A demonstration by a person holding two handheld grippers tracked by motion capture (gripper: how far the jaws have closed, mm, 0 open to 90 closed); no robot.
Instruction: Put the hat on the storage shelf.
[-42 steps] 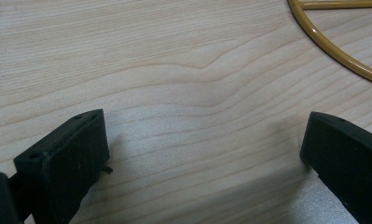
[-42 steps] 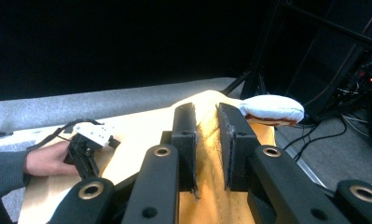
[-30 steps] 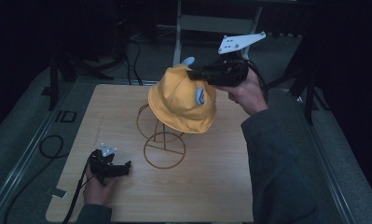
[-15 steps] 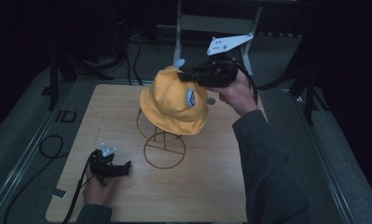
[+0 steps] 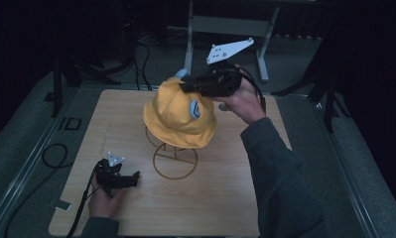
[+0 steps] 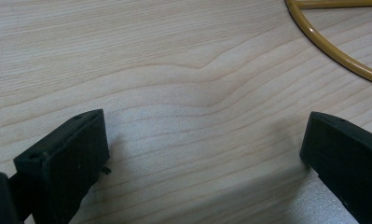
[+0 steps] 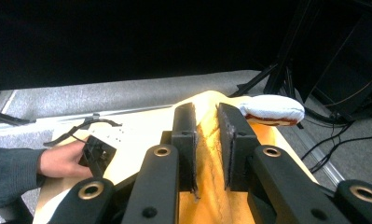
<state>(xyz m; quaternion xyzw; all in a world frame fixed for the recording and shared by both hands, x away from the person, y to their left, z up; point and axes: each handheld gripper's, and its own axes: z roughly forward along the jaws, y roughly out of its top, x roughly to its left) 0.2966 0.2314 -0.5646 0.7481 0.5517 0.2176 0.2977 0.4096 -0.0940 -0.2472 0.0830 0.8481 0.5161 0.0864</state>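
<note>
The soft yellow fabric hat point(image 5: 178, 116), domed and floppy-brimmed, is sitting atop a thin golden wire stand point(image 5: 174, 159) mid-table. The right gripper point(image 5: 186, 87) is pinching a fold of its crown between its ridged black jaws. The left gripper point(image 5: 134, 179) is resting, jaws spread wide, on the pale grainy wooden table point(image 5: 225, 198).

A pale wooden surface point(image 5: 225, 198) is seen across the middle of the frame, its grain running left to right. A grey carpeted floor point(image 5: 17, 153) is laid around it. A black cable point(image 5: 51, 154) is looped on the floor at the left of the frame. A grey metal frame point(image 5: 230, 25) is stood at the upper middle, with dark stands point(image 5: 329, 89) at the right.
</note>
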